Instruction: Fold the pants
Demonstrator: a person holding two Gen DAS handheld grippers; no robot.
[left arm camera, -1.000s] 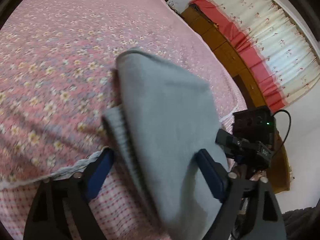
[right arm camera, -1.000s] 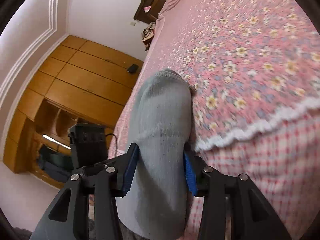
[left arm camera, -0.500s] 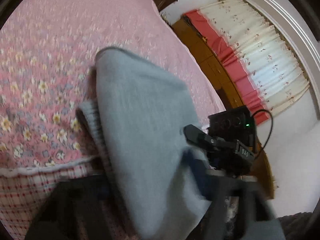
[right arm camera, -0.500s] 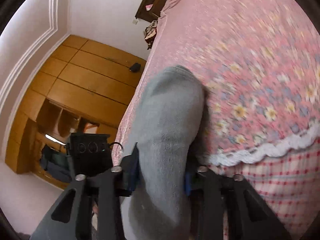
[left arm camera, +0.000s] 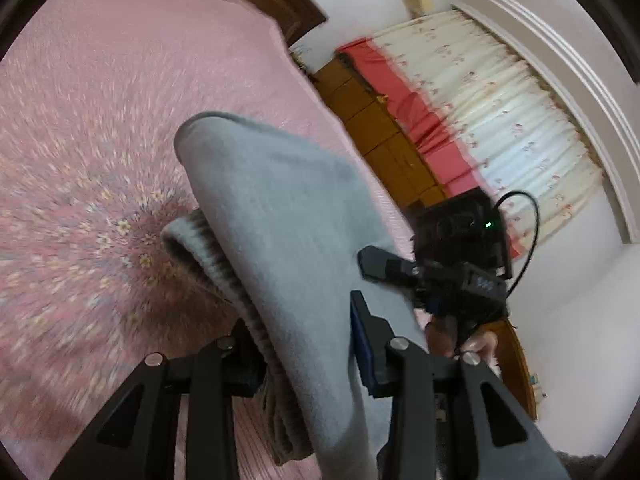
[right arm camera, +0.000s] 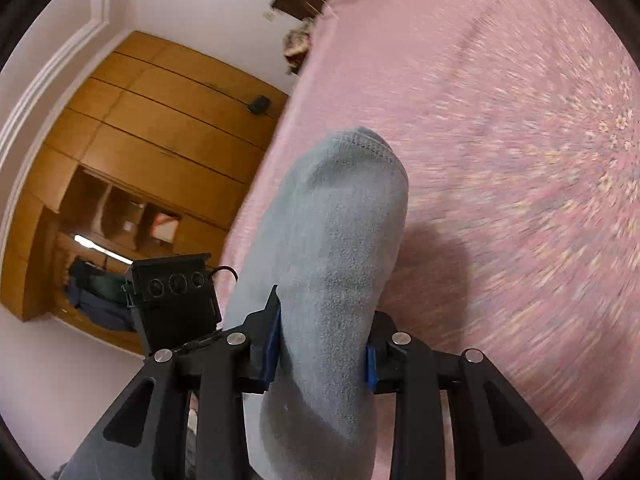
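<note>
In the left wrist view, the left gripper (left arm camera: 308, 344) is clenched on the grey pants (left arm camera: 280, 216). The fabric is folded in layers, with a ribbed edge showing on its left side, and it stands up between the fingers above the pink flowered bedspread (left arm camera: 100, 120). The bedspread is wide and bare to the left and ahead. To the right are the right gripper (left arm camera: 460, 276), a wooden cabinet (left arm camera: 384, 136) and a curtain (left arm camera: 500, 112).

In the right wrist view, the right gripper (right arm camera: 320, 344) grasps the pants (right arm camera: 336, 240) between its blue pads (right arm camera: 272, 340). The rounded stitched edge points up. Bedspread (right arm camera: 520, 140) fills the right side; the bed edge runs on the left, beside a wooden wardrobe (right arm camera: 152, 128).
</note>
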